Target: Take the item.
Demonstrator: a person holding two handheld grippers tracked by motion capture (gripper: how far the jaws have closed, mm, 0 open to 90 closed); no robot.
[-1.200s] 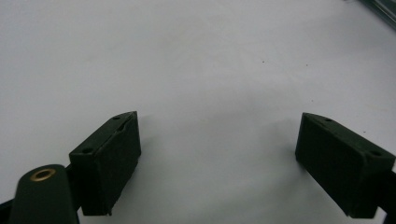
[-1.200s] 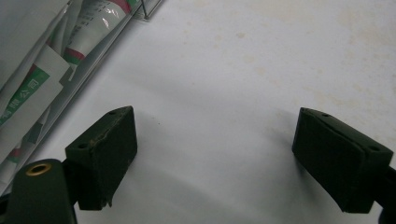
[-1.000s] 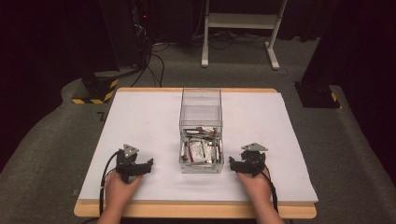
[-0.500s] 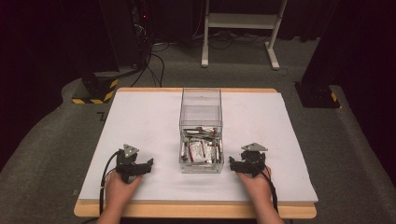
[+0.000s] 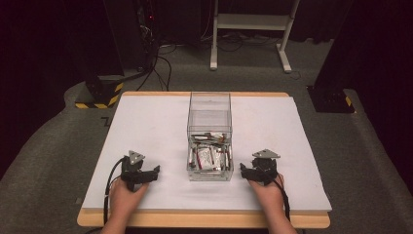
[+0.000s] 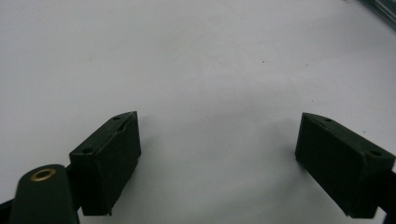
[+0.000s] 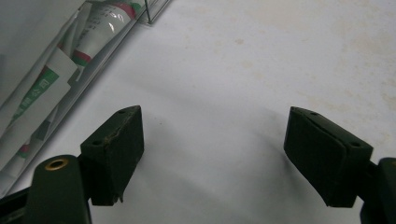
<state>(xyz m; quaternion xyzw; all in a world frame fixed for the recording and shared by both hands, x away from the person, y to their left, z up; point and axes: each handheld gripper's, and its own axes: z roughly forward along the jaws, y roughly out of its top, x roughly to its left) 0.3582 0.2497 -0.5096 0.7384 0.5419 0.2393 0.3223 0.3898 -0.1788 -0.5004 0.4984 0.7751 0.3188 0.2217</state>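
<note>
Two tools, left (image 5: pixel 146 174) and right (image 5: pixel 249 171), rested gaping and empty near bench (image 5: pixel 146 126) front edge | clear box (image 5: pixel 209 141) sat mid-bench between them | packets (image 5: pixel 208 157) inside looked light, soft, slippery; likely best pinched at an edge.

Dim room, light mostly on white-topped table (image 5: pixel 146 126) w/ wood edge. Grey carpet floor (image 5: pixel 53 146) all round. Behind: white metal stand (image 5: pixel 253 24), black cables (image 5: pixel 160 63) on floor, black post base w/ yellow-black hazard tape (image 5: pixel 100 95) at left, dark base (image 5: pixel 331 100) at right.
</note>
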